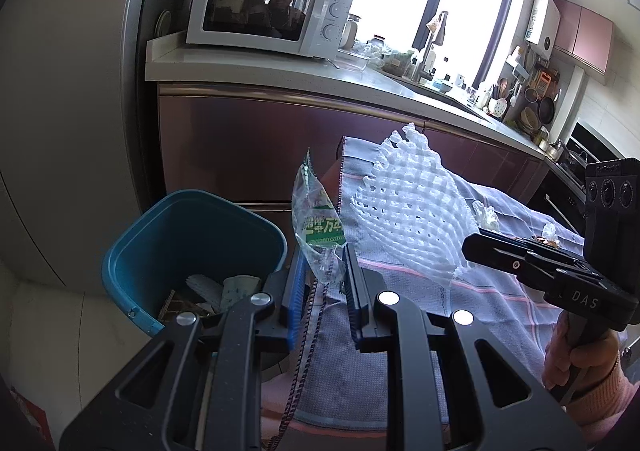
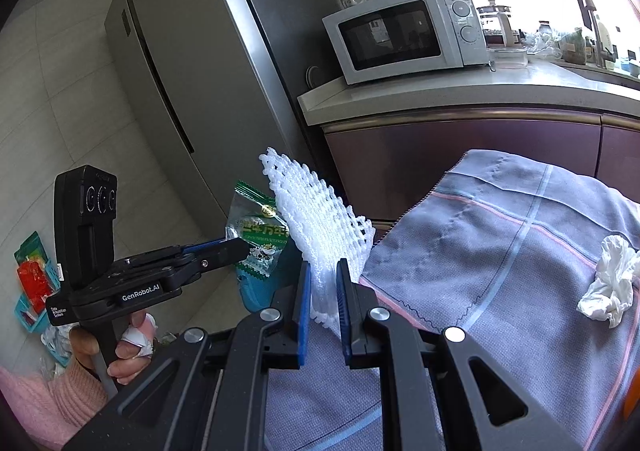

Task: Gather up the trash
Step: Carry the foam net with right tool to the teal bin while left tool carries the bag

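My left gripper point(image 1: 325, 271) is shut on a clear green-printed plastic wrapper point(image 1: 318, 229) and holds it upright beside the blue trash bin point(image 1: 120, 275), which has some trash inside. My right gripper point(image 2: 323, 287) is shut on a white foam fruit net point(image 2: 320, 227) and holds it above the left edge of the grey checked cloth point(image 2: 500, 271). In the left wrist view the net point(image 1: 412, 207) and the right gripper point(image 1: 472, 247) are to the right. In the right wrist view the left gripper point(image 2: 236, 249) holds the wrapper point(image 2: 256, 235) at the left. A crumpled white tissue point(image 2: 608, 283) lies on the cloth.
A counter point(image 1: 280, 71) with a white microwave point(image 1: 272, 11) stands behind, purple cabinets below. A grey fridge point(image 2: 168, 63) stands at the left. Another small paper scrap point(image 1: 550, 233) lies on the cloth. Coloured items point(image 2: 32, 283) lie on the floor at the far left.
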{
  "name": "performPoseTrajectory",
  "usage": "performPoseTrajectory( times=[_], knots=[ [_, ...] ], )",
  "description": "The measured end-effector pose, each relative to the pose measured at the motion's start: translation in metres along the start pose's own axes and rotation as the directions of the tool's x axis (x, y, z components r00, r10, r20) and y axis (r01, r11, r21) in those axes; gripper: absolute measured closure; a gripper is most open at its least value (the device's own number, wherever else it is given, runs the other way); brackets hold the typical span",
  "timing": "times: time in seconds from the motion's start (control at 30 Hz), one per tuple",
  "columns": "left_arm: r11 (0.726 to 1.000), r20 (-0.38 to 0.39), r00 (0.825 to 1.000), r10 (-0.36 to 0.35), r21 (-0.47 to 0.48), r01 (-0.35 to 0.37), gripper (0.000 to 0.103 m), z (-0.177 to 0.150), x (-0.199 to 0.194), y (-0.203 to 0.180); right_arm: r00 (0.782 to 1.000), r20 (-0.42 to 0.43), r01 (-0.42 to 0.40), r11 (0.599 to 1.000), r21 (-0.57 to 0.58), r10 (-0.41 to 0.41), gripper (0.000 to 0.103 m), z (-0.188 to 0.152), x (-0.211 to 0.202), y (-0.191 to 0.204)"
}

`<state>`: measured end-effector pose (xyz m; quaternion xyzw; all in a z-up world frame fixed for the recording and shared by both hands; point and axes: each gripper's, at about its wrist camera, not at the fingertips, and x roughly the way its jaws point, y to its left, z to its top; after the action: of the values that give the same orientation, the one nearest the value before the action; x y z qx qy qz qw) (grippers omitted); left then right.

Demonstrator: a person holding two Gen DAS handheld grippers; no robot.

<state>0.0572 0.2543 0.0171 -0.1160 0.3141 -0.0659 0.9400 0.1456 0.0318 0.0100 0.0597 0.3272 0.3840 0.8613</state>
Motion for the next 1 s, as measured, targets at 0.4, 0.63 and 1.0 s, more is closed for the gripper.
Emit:
performPoseTrajectory(
  times=[0.4,0.63,1.0],
  knots=[
    [0.999,0.004,0.999,0.036,-0.017,-0.036,0.084,-0.003,-0.005,0.009,0.999,-0.023,-0.032,0.999,-0.025,0.031,0.092,0.01,0.02,0.011],
    [0.998,0.002,0.998,0.059,-0.029,-0.059,0.084,-0.003,-0.004,0.011,0.998,-0.036,-0.046,0.998,-0.036,0.045,0.092,0.016,0.032,0.018],
    [0.995,0.001,0.996,0.093,-0.045,-0.093,0.084,-0.002,0.0,0.024,0.996,-0.062,-0.061,0.997,-0.037,0.059,0.092,0.023,0.053,0.022]
  ],
)
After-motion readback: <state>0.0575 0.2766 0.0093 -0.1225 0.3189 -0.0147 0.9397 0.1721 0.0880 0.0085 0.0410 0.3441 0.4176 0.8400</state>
